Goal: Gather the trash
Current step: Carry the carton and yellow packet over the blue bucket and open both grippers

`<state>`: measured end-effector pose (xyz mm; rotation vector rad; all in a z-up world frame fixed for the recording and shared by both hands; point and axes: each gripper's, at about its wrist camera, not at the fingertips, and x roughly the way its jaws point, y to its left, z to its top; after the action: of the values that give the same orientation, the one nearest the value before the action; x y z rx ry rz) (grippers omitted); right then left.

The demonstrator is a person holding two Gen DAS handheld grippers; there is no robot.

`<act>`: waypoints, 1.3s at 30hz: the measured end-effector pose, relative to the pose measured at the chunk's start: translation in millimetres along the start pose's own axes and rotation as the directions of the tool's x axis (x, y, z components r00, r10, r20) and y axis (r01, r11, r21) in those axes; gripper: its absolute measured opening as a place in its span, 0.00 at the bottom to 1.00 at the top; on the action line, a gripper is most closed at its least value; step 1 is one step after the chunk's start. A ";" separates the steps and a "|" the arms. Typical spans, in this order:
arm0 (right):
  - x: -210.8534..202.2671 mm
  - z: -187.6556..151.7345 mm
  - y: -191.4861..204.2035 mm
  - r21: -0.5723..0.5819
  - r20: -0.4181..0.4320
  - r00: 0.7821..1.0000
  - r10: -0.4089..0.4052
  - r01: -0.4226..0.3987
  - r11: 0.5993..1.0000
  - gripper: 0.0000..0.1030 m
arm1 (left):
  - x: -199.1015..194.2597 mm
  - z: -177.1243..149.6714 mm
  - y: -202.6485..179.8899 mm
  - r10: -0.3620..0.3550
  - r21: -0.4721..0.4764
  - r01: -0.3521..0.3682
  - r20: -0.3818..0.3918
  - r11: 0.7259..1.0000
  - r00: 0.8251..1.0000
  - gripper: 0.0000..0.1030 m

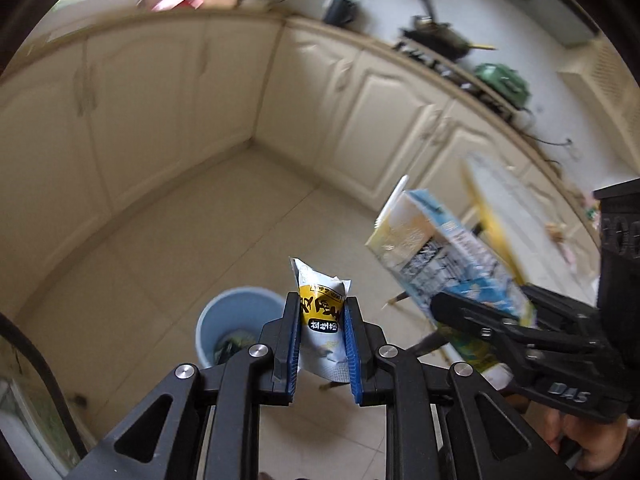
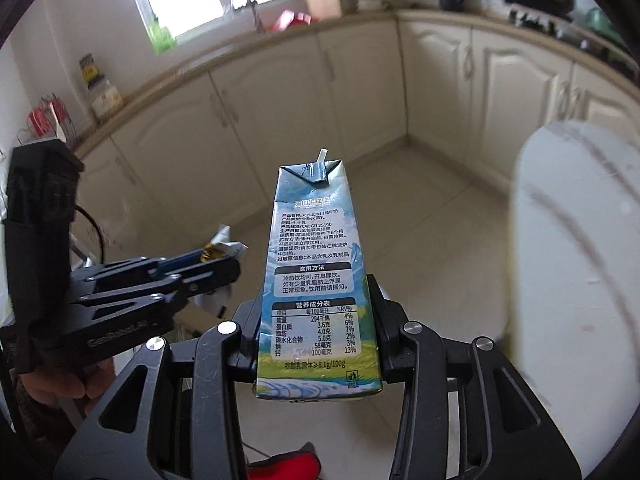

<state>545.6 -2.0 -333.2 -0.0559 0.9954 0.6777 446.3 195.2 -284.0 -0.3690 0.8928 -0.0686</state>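
Observation:
My left gripper (image 1: 322, 312) is shut on a white and yellow snack wrapper (image 1: 322, 312), held in the air above the floor. A light blue trash bin (image 1: 236, 324) with some trash inside stands on the floor just left of and below it. My right gripper (image 2: 316, 292) is shut on a blue and white milk carton (image 2: 316, 280) with a straw at its top. The carton (image 1: 436, 256) and right gripper (image 1: 480, 316) also show at the right of the left wrist view. The left gripper (image 2: 218, 258) with the wrapper (image 2: 224, 246) shows at the left of the right wrist view.
Cream kitchen cabinets (image 1: 168, 100) wrap around a tiled floor (image 1: 224, 216). The counter holds a wok (image 1: 436, 36), a black pot (image 1: 340, 10) and a green item (image 1: 504, 80). A white round table edge (image 2: 576, 280) is close at the right. A red object (image 2: 288, 464) lies below.

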 end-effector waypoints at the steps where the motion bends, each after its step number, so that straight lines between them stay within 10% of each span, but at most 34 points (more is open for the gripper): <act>1: 20.0 0.4 0.4 0.000 -0.029 1.000 0.006 -0.006 1.000 0.38 | 5.9 -2.8 11.9 0.005 -0.023 -0.006 -0.016 1.000 1.000 0.15; 9: 176.5 -0.5 -16.2 0.090 -0.246 0.967 0.057 -0.036 0.995 0.40 | 51.0 -9.4 88.3 0.026 -0.135 -0.045 -0.138 0.990 0.990 0.16; 17: 258.7 -3.3 -46.3 0.147 -0.318 0.947 0.045 0.002 0.989 0.64 | 110.9 1.6 138.4 0.028 -0.159 -0.069 -0.249 0.985 0.968 0.16; 28: 223.3 -14.6 -64.6 0.163 -0.283 0.956 -0.075 0.125 0.979 0.79 | 182.6 31.1 132.3 0.064 -0.166 -0.130 -0.353 0.978 0.934 0.32; 32: 201.9 -4.4 -56.8 0.149 -0.248 0.965 -0.088 0.128 0.981 0.88 | 161.8 39.4 133.6 0.083 -0.189 -0.149 -0.321 0.971 0.943 0.49; 39: 157.1 12.4 -31.1 0.100 -0.167 0.980 -0.107 0.124 0.987 0.88 | 88.4 47.7 93.3 0.198 -0.151 -0.228 -0.190 0.962 0.962 0.53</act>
<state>628.3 56.1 -458.0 -0.0724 1.1749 0.5164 529.9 277.4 -354.9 -0.4298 1.1107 0.1800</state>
